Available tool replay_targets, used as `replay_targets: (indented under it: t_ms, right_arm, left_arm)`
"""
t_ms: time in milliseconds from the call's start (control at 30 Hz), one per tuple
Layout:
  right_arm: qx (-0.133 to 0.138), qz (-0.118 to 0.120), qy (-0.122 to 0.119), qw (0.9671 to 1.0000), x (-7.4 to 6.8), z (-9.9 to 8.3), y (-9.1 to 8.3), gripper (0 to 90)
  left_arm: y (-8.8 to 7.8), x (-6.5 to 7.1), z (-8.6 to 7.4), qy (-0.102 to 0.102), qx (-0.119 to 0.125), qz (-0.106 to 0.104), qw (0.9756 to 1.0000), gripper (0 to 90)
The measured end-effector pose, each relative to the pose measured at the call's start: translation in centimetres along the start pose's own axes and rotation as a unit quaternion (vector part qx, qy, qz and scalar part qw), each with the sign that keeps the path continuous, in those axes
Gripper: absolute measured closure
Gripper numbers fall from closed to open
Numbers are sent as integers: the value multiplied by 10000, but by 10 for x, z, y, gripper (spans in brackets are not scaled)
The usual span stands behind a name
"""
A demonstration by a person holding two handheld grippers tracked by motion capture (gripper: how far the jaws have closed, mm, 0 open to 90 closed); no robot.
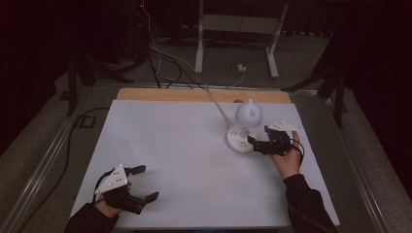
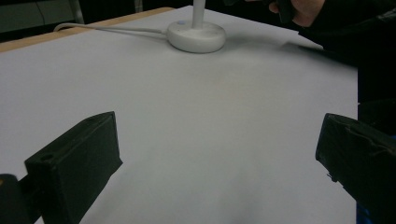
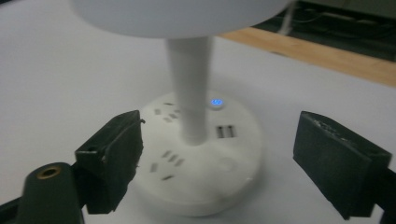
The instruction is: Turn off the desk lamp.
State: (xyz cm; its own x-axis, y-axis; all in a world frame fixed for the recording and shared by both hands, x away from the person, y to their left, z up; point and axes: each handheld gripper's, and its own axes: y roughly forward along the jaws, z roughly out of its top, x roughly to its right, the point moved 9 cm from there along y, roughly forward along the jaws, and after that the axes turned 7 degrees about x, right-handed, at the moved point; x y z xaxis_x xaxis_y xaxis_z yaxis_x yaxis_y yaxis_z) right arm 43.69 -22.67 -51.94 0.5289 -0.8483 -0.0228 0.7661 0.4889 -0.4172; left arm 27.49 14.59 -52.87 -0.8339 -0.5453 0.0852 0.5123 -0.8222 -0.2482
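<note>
Up close, the right claw (image 3: 217,158) gapes wide around the lamp base (image 3: 205,158), gripping nothing; its sockets and blue light (image 3: 215,102) show, no lettering legible. From above, the left claw (image 1: 141,183) hangs open and empty over the worktop (image 1: 184,145).

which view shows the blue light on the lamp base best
The right gripper view: the blue light glows close up on the lamp base, beside the stem. The high view shows it as a tiny dot; the left gripper view gives a faint speck.

You have a white desk lamp (image 1: 244,127) whose round white base (image 3: 205,158) carries a small glowing blue light (image 3: 215,102). Your table (image 1: 184,145) is pale grey-white with a light wooden far edge (image 1: 194,94). Both grippers' jaws are black.
</note>
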Motion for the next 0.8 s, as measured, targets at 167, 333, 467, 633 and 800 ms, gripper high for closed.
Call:
replay_targets:
  t_ms: [167,333,467,633,800]
  right_arm:
    - [-90,314,183,9993,-12,-4,-2,1]
    - [-104,641,158,9978,-22,-9,-8,0]
    - [-89,920,263,9954,-24,-10,-13,0]
    - [-69,979,325,9946,-25,-12,-19,0]
    - [-113,1014,245,9945,-28,-20,-29,0]
  left_arm:
    - [0,-2,0,-31,8,41,10000,5]
    - [0,-5,1,-94,35,73,9999,5]
    - [2,-5,0,-95,9,52,9999,5]
    - [1,-3,0,-53,8,34,10000,5]
    - [-3,1,0,19,14,21,10000,5]
